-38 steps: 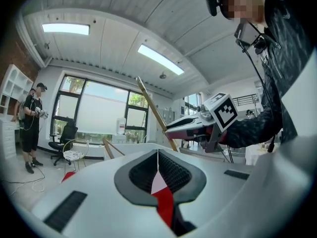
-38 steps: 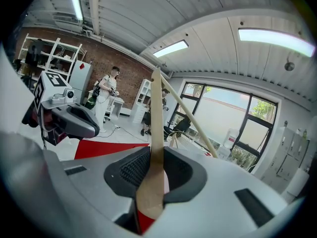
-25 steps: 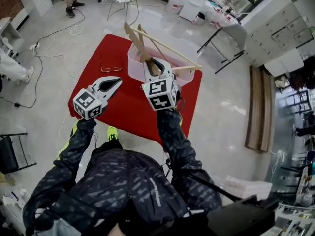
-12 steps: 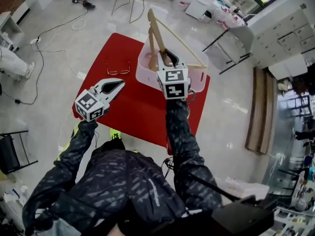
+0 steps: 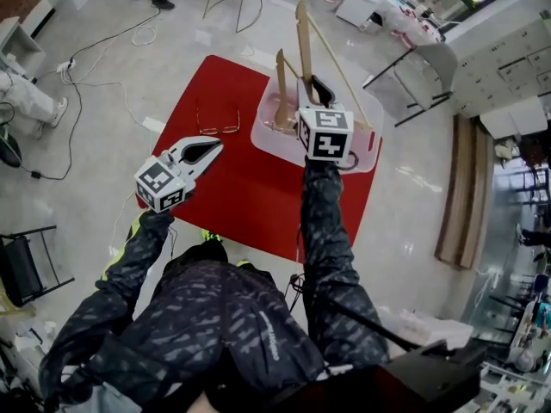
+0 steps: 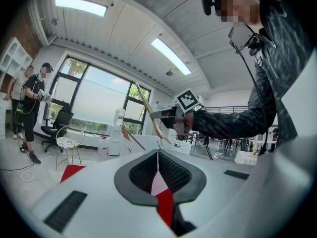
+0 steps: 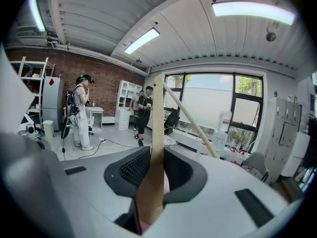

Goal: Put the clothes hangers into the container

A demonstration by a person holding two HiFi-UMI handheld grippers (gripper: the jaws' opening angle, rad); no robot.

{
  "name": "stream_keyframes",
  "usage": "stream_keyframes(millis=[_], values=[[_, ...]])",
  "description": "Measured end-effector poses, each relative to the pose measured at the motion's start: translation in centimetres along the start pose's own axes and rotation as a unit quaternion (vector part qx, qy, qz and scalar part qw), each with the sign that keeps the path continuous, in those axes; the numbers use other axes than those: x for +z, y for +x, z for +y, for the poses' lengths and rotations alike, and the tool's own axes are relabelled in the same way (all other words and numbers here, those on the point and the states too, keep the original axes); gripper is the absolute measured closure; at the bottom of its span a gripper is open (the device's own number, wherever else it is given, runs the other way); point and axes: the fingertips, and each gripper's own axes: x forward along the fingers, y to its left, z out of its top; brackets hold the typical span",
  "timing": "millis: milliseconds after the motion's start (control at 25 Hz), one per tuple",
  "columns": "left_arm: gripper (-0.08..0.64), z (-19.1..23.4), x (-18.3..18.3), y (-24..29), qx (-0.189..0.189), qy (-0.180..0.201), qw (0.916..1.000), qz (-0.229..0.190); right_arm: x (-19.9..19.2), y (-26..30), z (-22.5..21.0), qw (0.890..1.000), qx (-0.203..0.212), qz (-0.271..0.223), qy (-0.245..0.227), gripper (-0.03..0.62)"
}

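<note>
Gripping the wooden hanger (image 5: 302, 37) by one arm in the right gripper (image 5: 317, 89) at the container (image 5: 366, 157), judging it light, stiff and likely slippery, with the left gripper (image 5: 211, 147) closed empty.

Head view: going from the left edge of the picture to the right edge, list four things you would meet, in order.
Black chair → left tongs → container → brown board on the floor.

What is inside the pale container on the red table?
A wooden hanger stands in the container. The right gripper, shut on a second hanger, covers its middle.
</note>
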Motion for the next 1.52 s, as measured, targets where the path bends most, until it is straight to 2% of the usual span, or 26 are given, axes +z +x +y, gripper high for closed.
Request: stream_keyframes(millis=[200,600,800,1000,1080,1360,1520], values=[[0.548,1.5,-0.9,0.4,-0.010,-0.008,0.9999,0.010,-0.5,2.0,-0.9,1.000,-0.014,0.009,0.003,0.502],[0.548,3.4,-1.2,1.9,-0.025,-0.017,0.9994,0.015,-4.7,5.1,-1.1,0.998,-0.017,0.061,0.005,0.499],[0.548,4.0,-1.6,2.0,-0.028,-0.019,0.9993,0.018,-7.7,6.0,0.4,0.991,0.015,0.129,-0.014,0.494],[0.548,3.6,-1.5,2.2,-0.032,-0.020,0.9992,0.013,-10.8,5.8,1.2,0.976,0.038,0.208,-0.060,0.486],[0.548,3.5,-1.4,2.3,-0.032,-0.020,0.9992,0.012,-10.8,5.5,1.1,0.975,0.040,0.208,-0.065,0.475],[0.548,3.2,-1.5,2.2,-0.030,-0.023,0.9992,0.011,-8.8,4.4,0.9,0.986,0.026,0.159,-0.041,0.476],[0.548,2.3,-1.1,2.1,-0.032,-0.019,0.9993,0.011,-7.3,2.8,1.7,0.990,0.036,0.130,-0.033,0.480]])
